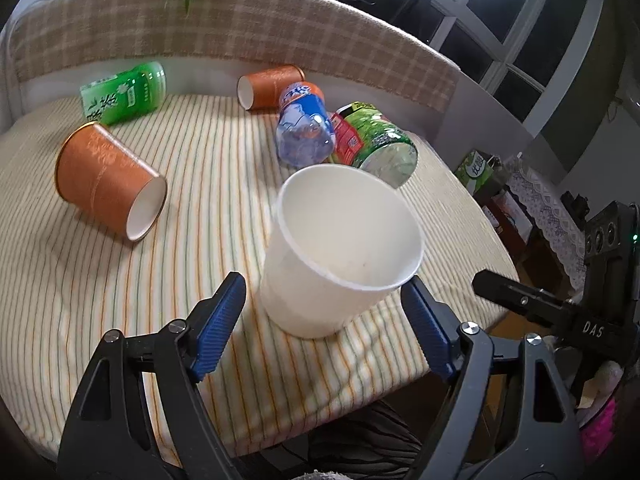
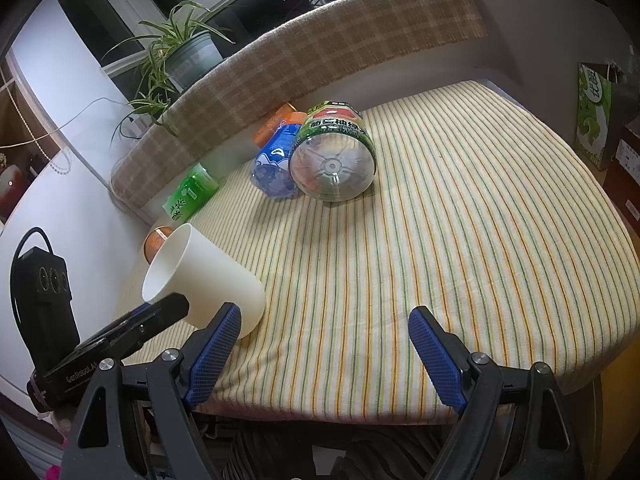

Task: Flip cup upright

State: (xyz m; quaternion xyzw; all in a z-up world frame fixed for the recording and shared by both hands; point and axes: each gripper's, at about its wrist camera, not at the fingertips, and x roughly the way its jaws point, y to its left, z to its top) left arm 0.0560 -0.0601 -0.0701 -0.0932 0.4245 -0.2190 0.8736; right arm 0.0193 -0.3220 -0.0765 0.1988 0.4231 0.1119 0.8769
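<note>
A white paper cup (image 1: 340, 252) stands tilted on the striped tablecloth (image 1: 200, 280), mouth up and leaning toward my left gripper. It also shows in the right wrist view (image 2: 208, 276), at the near left of the table. My left gripper (image 1: 322, 324) is open, its blue pads on either side of the cup's lower body, not touching. My right gripper (image 2: 324, 356) is open and empty over the table's near edge, to the right of the cup. The other gripper's black body (image 1: 560, 304) shows at the right of the left wrist view.
Two orange cups lie on their sides, one at the left (image 1: 108, 184), one at the back (image 1: 272, 88). A green bottle (image 1: 124, 94), a blue-label bottle (image 1: 304, 128) and a large green-label bottle (image 2: 334, 152) lie on the cloth. A plaid backrest (image 1: 240, 28) bounds the far side.
</note>
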